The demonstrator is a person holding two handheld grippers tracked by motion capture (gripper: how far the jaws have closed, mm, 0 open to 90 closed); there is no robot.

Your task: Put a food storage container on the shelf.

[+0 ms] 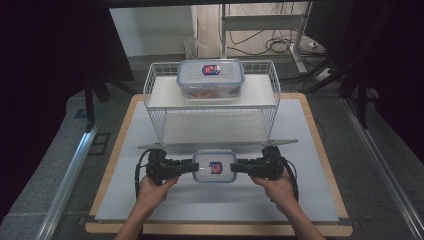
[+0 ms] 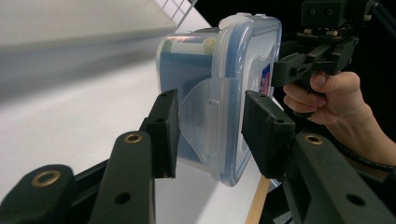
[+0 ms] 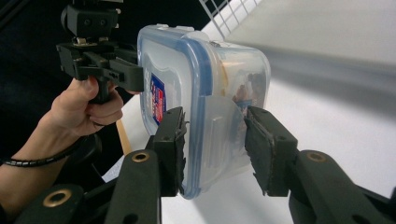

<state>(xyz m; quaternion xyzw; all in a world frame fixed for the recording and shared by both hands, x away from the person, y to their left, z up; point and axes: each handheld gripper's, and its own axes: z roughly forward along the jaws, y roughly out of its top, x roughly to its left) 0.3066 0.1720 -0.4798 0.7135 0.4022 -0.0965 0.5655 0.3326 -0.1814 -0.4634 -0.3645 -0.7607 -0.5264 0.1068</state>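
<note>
A small clear food box with a blue-rimmed lid (image 1: 215, 166) hangs level between my two grippers over the front of the white mat. My left gripper (image 1: 195, 169) clamps its left end and my right gripper (image 1: 234, 167) clamps its right end. In the left gripper view the pads (image 2: 166, 128) press on the box (image 2: 219, 70) across its latch flap, one on the base and one on the lid. The right gripper view has the same grip on the box (image 3: 205, 84), with the pads (image 3: 264, 142) on lid and base. Food shows dimly through the walls.
A white wire rack (image 1: 155, 107) stands just behind the box. On its top shelf sits a larger clear box with a blue-rimmed lid (image 1: 210, 79). The mat lies on a wooden board (image 1: 320, 145). Metal rails run along both sides of the table.
</note>
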